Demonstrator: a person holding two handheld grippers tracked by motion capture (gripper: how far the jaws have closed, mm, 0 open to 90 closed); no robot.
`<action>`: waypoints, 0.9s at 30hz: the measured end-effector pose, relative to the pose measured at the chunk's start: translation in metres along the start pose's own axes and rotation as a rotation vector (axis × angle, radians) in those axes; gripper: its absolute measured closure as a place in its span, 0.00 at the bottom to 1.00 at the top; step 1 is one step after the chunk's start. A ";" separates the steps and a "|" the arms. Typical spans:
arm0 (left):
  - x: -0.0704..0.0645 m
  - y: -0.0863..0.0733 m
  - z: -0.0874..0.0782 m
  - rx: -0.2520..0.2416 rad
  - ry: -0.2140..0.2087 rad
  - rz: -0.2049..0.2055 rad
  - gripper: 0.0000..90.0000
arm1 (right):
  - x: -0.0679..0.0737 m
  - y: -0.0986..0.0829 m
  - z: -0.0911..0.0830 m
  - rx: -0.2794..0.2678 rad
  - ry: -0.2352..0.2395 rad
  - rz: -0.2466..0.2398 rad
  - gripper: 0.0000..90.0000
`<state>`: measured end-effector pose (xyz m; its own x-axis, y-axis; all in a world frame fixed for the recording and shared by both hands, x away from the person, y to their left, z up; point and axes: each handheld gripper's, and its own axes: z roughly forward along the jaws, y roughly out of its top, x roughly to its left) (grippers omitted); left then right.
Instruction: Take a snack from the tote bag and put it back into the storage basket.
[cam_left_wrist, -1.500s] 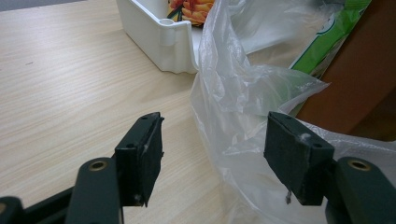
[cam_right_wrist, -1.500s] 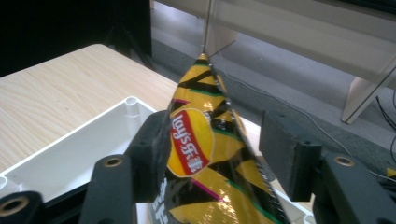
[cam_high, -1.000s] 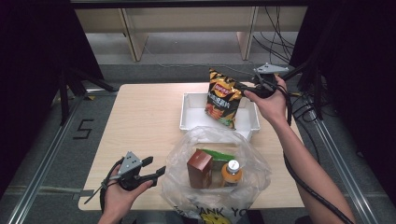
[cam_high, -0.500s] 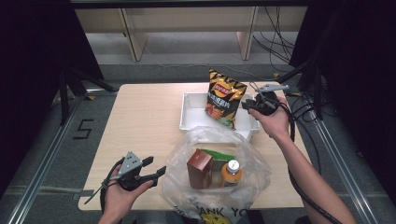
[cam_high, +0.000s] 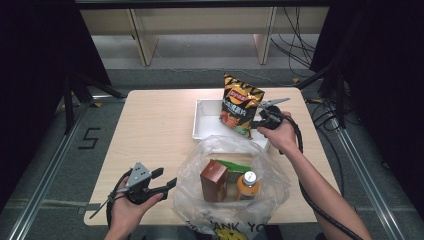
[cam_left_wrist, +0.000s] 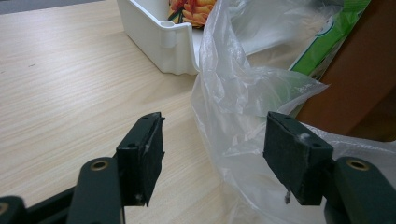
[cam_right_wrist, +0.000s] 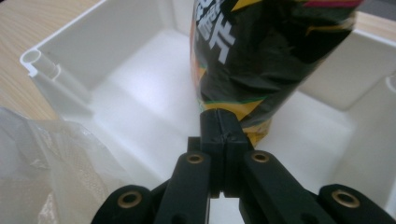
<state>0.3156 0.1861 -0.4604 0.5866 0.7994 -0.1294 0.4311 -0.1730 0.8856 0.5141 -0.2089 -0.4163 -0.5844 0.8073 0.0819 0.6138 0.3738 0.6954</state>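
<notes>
1. Nearest the person, the left gripper (cam_high: 165, 186) rested low over the front-left part of the light wooden bench (cam_high: 150, 130), its fingers (cam_left_wrist: 142, 156) spread apart and holding nothing; in the left gripper view the crinkled edge of the clear plastic shopping bag (cam_high: 227, 150) lay between and just beyond them.
2. Inside that bag stood a brown rectangular carton (cam_high: 213, 180), an orange-capped bottle (cam_high: 248, 186) beside it, and a green packet (cam_high: 235, 165) behind them.
3. Beyond the bag sat the white rectangular plastic bin (cam_high: 205, 120), its near edge touching or overlapped by the bag's film.
4. The right gripper (cam_high: 256, 125) had its fingers (cam_right_wrist: 219, 135) pressed together on the bottom seam of the black-and-orange crisp packet (cam_high: 240, 105), which stood upright, its lower end down in the bin's right part.
5. Risks, as a judgement: the hold was only a thin pinch on slippery foil, so the packet could slide out or tip when moved.
6. If let go upright, the tall packet might topple over the bin's wall onto the bench.
7. The loose bag film near the bin could snag the right gripper or its cable and drag the bag's contents over.
</notes>
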 end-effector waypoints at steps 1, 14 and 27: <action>0.000 0.000 0.000 0.001 -0.001 0.000 0.41 | 0.003 0.000 0.001 0.015 0.003 0.041 1.00; 0.002 0.000 -0.001 0.003 -0.006 0.022 0.41 | -0.002 -0.005 0.030 0.081 0.004 -0.005 1.00; 0.001 0.000 -0.001 0.008 0.001 0.017 0.41 | 0.000 -0.005 0.044 0.130 0.008 -0.022 1.00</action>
<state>0.3154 0.1880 -0.4604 0.5933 0.7969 -0.1140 0.4268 -0.1913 0.8839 0.5346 -0.1912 -0.4507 -0.6022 0.7949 0.0741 0.6644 0.4476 0.5985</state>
